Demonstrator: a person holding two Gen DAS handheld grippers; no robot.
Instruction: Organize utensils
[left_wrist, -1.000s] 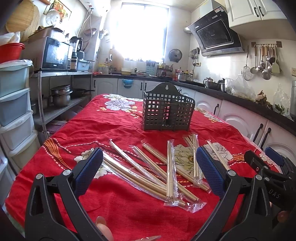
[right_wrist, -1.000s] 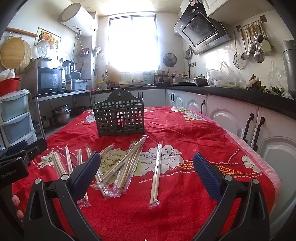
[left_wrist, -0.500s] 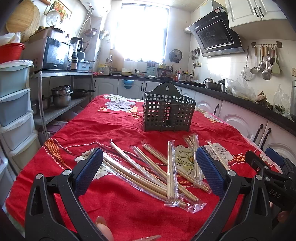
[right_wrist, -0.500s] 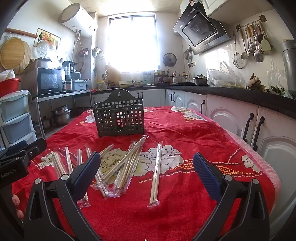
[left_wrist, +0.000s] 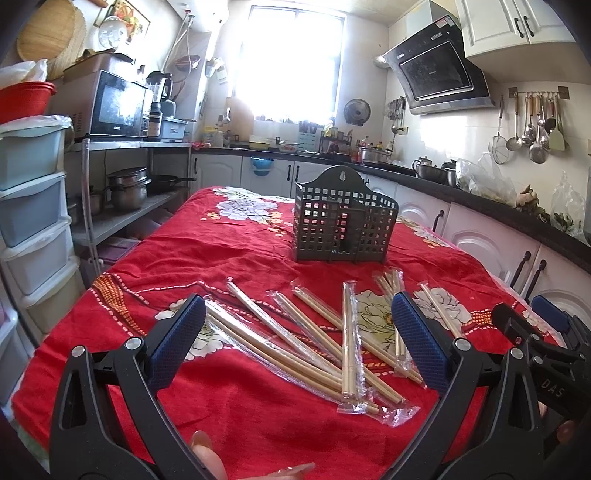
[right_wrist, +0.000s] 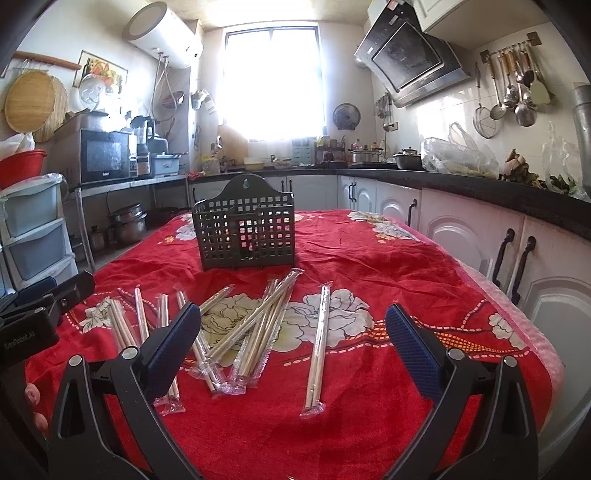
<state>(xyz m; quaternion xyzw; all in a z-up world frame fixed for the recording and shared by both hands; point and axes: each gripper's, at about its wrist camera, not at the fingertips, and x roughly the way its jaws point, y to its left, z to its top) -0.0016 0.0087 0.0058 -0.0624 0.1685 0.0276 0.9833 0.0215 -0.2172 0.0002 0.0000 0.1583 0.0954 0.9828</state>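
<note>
Big red cloth covers the table from near edge to far, flowers printed across it, wrinkles running through the middle. At the far centre stands the caddy, dark plastic grid, upright, nothing in it that I can make out through the holes.

Between caddy and grippers lie the chopsticks, pairs sealed in clear sleeves, fanned out and crossing one another on the near half of the cloth. From the right wrist view the same scatter sits left of centre, with one lone pair lying apart to the right, pointing roughly at the caddy.

Left gripper hangs above the near end of the pile, jaws spread wide, nothing between the blue pads. Right gripper the same story: wide open, empty, low over the near cloth, with the lone pair lying between its pads as seen from its camera. Each tool shows at the edge of the other's view, so they are working side by side.

Nothing is sorted yet, I'd say. The trouble ahead looks plain enough: slick sleeves overlapping, so a pinch on one pair may drag its neighbour or slip off the film. A low approach could snag the loose cloth and shift everything. And the caddy is light by the look of it; a pair pushed in at a slant might tip or slide it.
</note>
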